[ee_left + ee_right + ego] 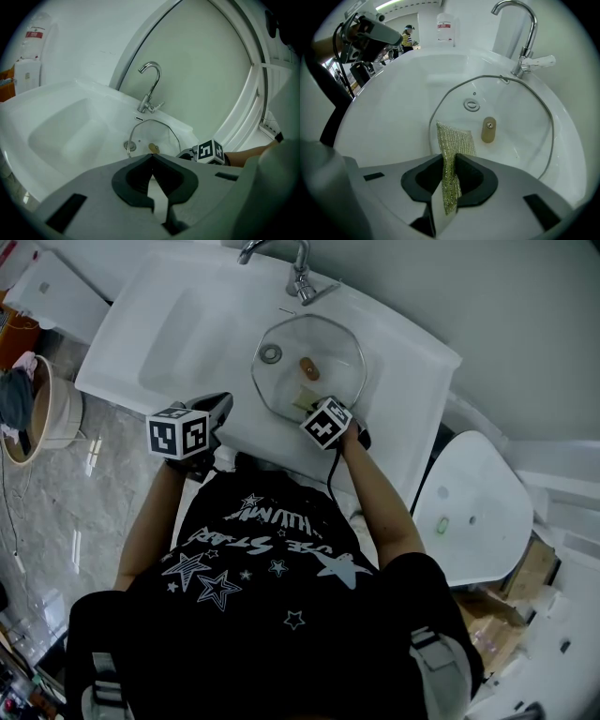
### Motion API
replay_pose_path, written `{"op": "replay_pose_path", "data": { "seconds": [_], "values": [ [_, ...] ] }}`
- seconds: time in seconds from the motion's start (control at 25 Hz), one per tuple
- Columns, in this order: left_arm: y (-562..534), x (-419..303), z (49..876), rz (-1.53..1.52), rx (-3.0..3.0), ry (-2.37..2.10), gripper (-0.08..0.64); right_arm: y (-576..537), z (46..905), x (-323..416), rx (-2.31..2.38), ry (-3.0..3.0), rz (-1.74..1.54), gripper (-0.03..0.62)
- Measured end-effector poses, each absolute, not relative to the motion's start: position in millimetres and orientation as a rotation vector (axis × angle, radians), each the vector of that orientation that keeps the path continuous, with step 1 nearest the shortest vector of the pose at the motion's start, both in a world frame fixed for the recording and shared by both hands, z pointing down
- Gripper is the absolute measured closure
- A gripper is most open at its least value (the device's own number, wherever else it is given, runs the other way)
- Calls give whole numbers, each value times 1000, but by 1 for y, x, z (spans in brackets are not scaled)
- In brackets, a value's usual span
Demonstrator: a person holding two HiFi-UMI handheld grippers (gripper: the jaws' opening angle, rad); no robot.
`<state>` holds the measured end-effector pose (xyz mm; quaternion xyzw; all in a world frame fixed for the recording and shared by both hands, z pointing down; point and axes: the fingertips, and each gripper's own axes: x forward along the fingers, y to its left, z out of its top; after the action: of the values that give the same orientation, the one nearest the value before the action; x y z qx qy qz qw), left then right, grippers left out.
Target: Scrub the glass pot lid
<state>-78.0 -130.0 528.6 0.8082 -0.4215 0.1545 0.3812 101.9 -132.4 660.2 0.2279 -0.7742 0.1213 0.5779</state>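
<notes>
The glass pot lid (330,351) lies in the white sink basin (187,324), its brown knob (308,365) facing up. My right gripper (309,403) hovers at the lid's near edge, shut on a greenish-gold scouring pad (452,143). In the right gripper view the pad sticks out past the jaws over the lid (513,124), close to the knob (488,130). My left gripper (221,405) stays at the sink's front rim, left of the lid, shut with nothing in it (151,157). The lid (159,133) appears beyond it.
A chrome faucet (296,270) stands behind the lid, with the drain (271,354) under the lid's left part. A shallow moulded tray fills the sink's left side. A white toilet lid (473,507) is at the right and a basket (42,413) at the left on the floor.
</notes>
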Motion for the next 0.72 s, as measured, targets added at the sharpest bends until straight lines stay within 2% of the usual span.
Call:
{"op": "replay_pose_path", "data": {
  "seconds": [0.52,0.72],
  "values": [
    [-109,-74,524,395,2043,-1113,552,-99,662,80,397,-1898,468,512],
    [-98,-69,520,387,2036,-1141,552,-104,654,84,425,-1919,426,514]
  ]
}}
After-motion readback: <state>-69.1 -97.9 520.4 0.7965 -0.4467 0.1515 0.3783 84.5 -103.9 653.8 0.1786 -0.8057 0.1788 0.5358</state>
